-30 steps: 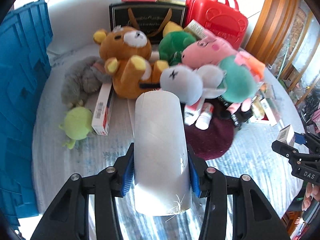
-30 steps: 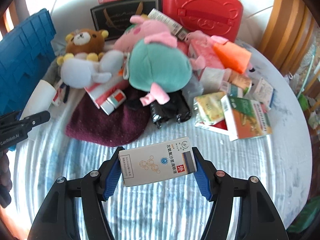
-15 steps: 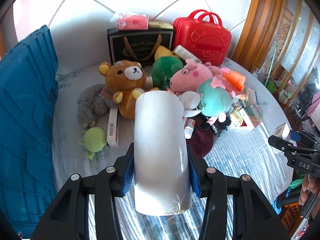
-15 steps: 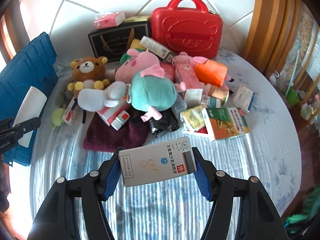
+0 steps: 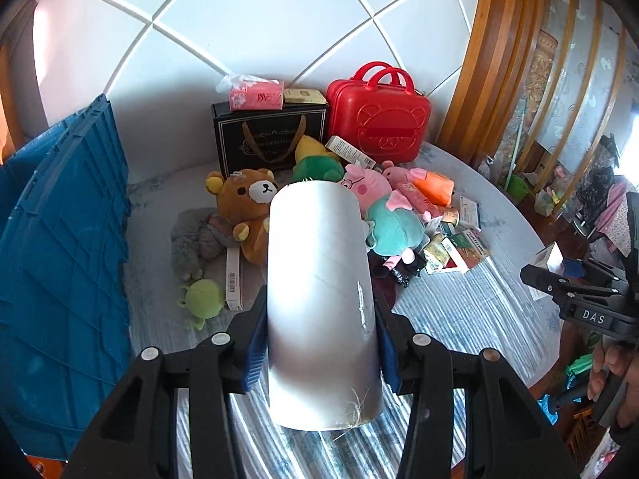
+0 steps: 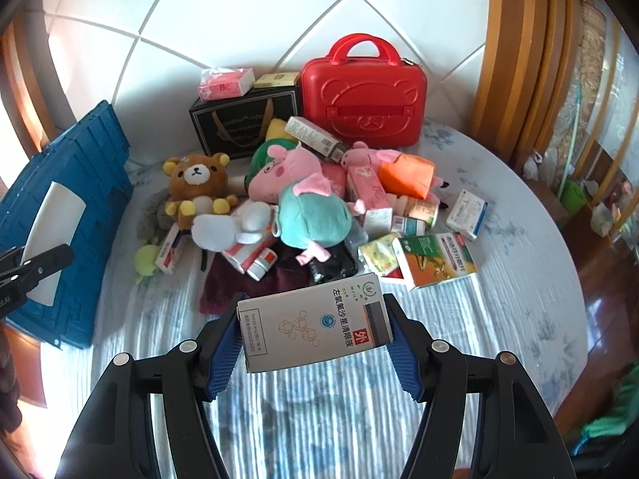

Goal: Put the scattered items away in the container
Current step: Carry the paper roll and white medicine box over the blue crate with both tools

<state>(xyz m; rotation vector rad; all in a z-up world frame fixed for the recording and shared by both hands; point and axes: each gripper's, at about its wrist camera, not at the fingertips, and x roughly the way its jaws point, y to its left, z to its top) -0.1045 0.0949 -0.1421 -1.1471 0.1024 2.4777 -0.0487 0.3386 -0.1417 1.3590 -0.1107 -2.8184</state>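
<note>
My left gripper (image 5: pixel 321 343) is shut on a white cardboard tube (image 5: pixel 319 299), held above the table; the tube also shows at the left of the right wrist view (image 6: pixel 54 235). My right gripper (image 6: pixel 313 343) is shut on a grey-white medicine box (image 6: pixel 315 329) with Chinese print, held above the striped cloth. A blue plastic crate (image 5: pixel 60 263) stands at the left, also seen in the right wrist view (image 6: pixel 76 207). The scattered pile holds a brown bear plush (image 6: pixel 195 181), pink pig plush (image 6: pixel 289 167), teal plush (image 6: pixel 315 215) and several medicine boxes (image 6: pixel 437 259).
A red case (image 6: pixel 361 95) and a black gift bag (image 6: pixel 243 123) with a pink tissue pack (image 6: pixel 225 84) stand at the back by the wall. A maroon cloth (image 6: pixel 239 283) lies before the pile. The round table's edge (image 6: pixel 559 279) curves at right; wooden slats beyond.
Both grippers have risen and pulled back from the pile, each still holding its item. The pile looks smaller and farther; the crate shows more fully.
</note>
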